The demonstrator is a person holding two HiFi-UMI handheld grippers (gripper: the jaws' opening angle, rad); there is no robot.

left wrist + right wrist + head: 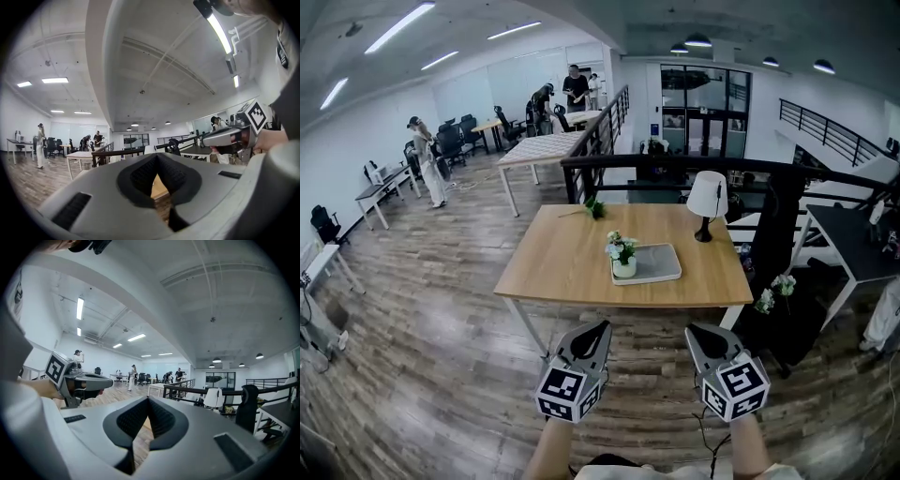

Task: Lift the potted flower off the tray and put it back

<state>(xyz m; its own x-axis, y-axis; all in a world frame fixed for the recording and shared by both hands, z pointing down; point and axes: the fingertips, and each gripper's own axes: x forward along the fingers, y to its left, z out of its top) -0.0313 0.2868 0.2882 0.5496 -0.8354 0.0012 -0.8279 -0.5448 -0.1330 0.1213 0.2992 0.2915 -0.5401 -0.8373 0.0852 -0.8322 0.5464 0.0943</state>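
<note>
A small potted flower [622, 255], white blooms with green leaves in a white pot, stands upright on the left end of a flat grey tray [656, 263] lying on the wooden table [562, 262].

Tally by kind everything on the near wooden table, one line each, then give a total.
Potted flower: 1
Tray: 1
Table lamp: 1
Loose green sprig: 1
Total: 4
</note>
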